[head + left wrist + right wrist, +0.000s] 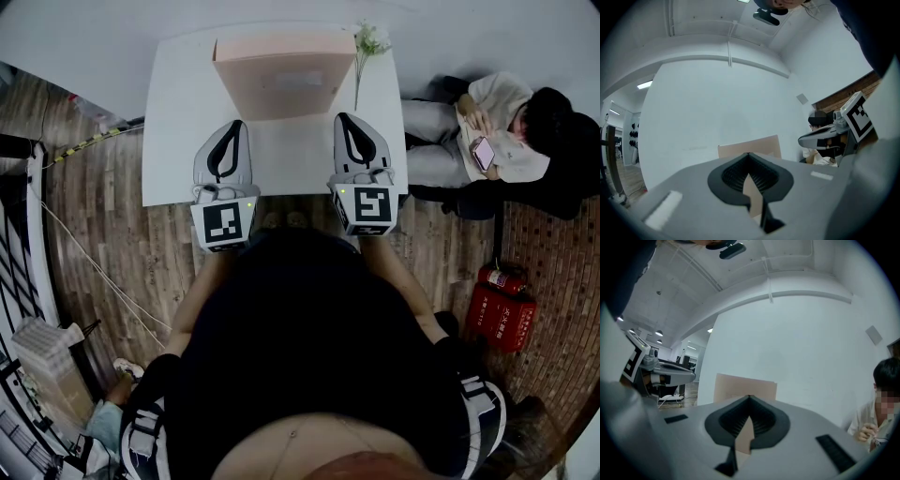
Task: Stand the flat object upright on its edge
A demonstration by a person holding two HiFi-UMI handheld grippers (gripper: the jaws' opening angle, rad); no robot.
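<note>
Item: pink board [281, 84], far centre of white table [173, 141], looks upright already. Prob. light, stiff, thin, tips easily; I'd grip the side edges. L gripper [234, 127] & R gripper [345, 120]: jaws together, empty, near side

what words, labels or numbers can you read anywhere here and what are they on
No text here can be read in full.
red box on the floor: white characters, too small to read.
pink board: no print that can be made out.
left gripper and right gripper: black-and-white square markers on their cubes, no words or numbers.
</note>
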